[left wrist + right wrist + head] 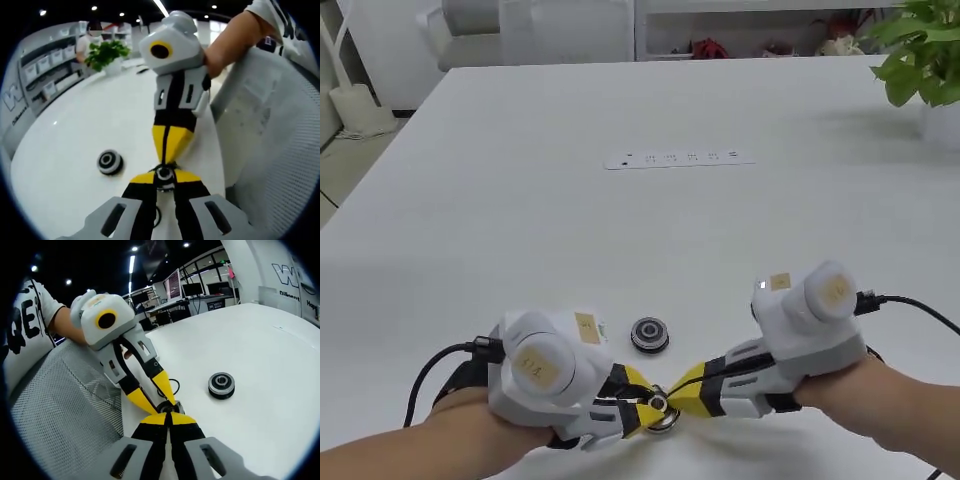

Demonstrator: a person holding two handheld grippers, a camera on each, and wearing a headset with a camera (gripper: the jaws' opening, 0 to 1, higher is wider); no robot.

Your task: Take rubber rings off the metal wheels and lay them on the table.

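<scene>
A small metal wheel (659,406) with a black rubber ring is held just above the white table (620,230), close to its near edge. My left gripper (645,405) comes in from the left and is shut on the wheel (164,173). My right gripper (672,398) comes in from the right, tip to tip with the left one. Its yellow jaws are shut on the ring at the wheel's rim (165,407). A second wheel (650,334) with its rubber ring on lies flat on the table just beyond the grippers, also seen as a wheel (110,161) and a wheel (221,385).
A white power strip (678,159) lies mid-table. A potted plant (920,50) stands at the far right corner. A grey mesh chair (270,150) is close behind the grippers at the table's near edge. A person (90,42) stands far off by shelves.
</scene>
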